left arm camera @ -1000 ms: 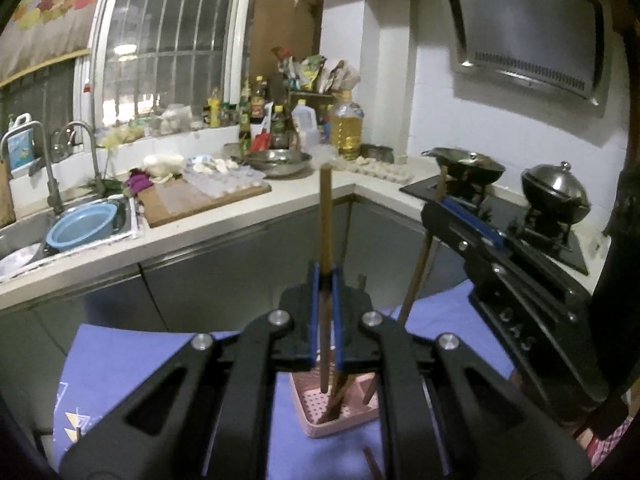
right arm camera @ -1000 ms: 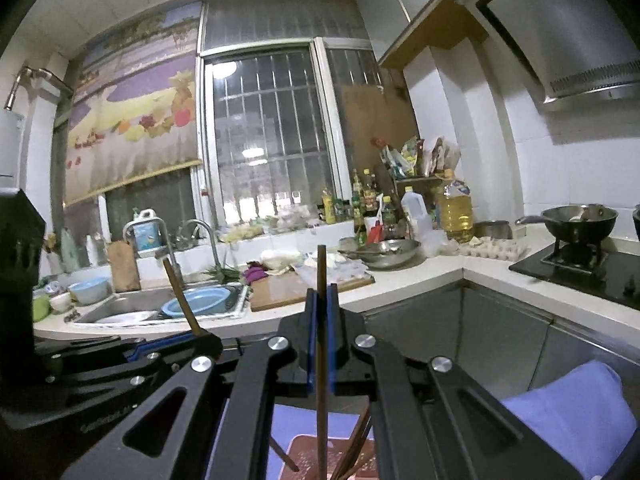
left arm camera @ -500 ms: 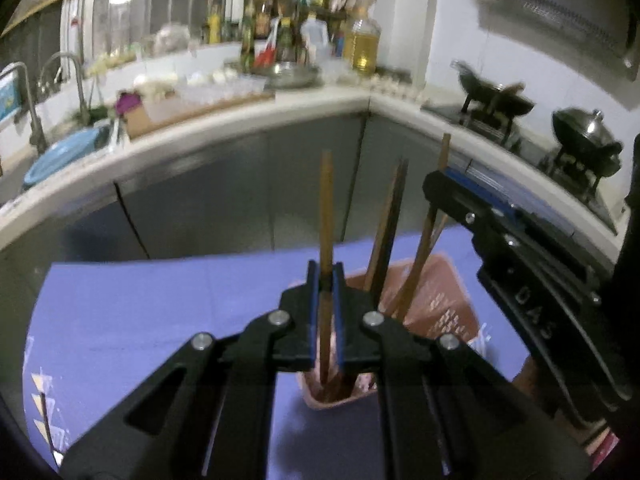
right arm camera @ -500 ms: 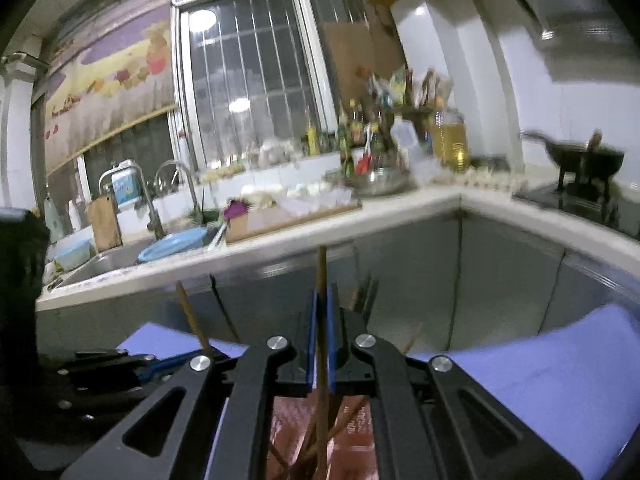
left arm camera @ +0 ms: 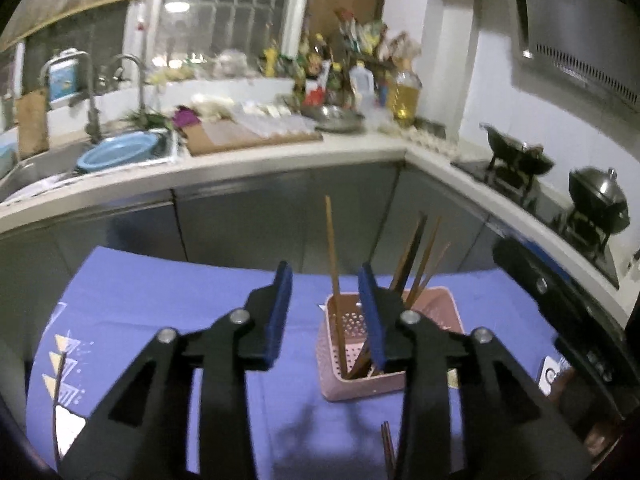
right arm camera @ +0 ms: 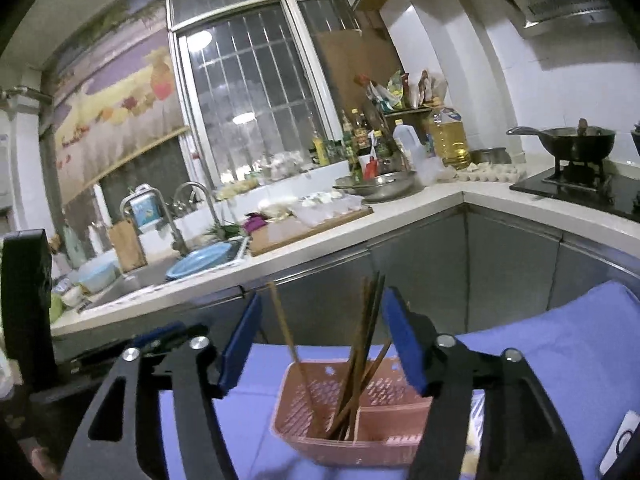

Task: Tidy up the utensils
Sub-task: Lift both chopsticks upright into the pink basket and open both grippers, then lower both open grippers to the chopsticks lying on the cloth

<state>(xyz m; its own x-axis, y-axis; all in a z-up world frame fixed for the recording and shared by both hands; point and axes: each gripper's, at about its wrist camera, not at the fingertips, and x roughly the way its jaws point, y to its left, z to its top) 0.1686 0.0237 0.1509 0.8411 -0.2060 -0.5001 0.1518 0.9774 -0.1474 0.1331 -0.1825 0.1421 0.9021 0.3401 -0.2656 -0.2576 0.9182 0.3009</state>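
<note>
A pink perforated basket (left arm camera: 360, 388) stands on the purple cloth (left arm camera: 160, 300) and holds several brown chopsticks (left arm camera: 416, 256). My left gripper (left arm camera: 325, 312) hovers over its left end. Its jaws are opening, and one upright chopstick (left arm camera: 331, 248) stands free between the blue pads, touching neither. In the right wrist view, my right gripper (right arm camera: 322, 344) hangs above the same basket (right arm camera: 352, 452). Its jaws are also opening wide, with a bundle of chopsticks (right arm camera: 366, 332) and one leaning chopstick (right arm camera: 284, 332) loose between the pads in the left compartment.
More chopsticks (left arm camera: 386, 452) lie on the cloth in front of the basket, and a thin one (left arm camera: 60, 384) lies at its left edge. Behind runs an L-shaped counter with a sink and blue bowl (left arm camera: 120, 152), a cutting board (right arm camera: 304, 228), bottles, a wok (right arm camera: 576, 140) and a pot (left arm camera: 598, 200).
Both grippers sank toward the basket, each shut on a chopstick. Both have since opened and let go, and the chopsticks now stand in the basket.
</note>
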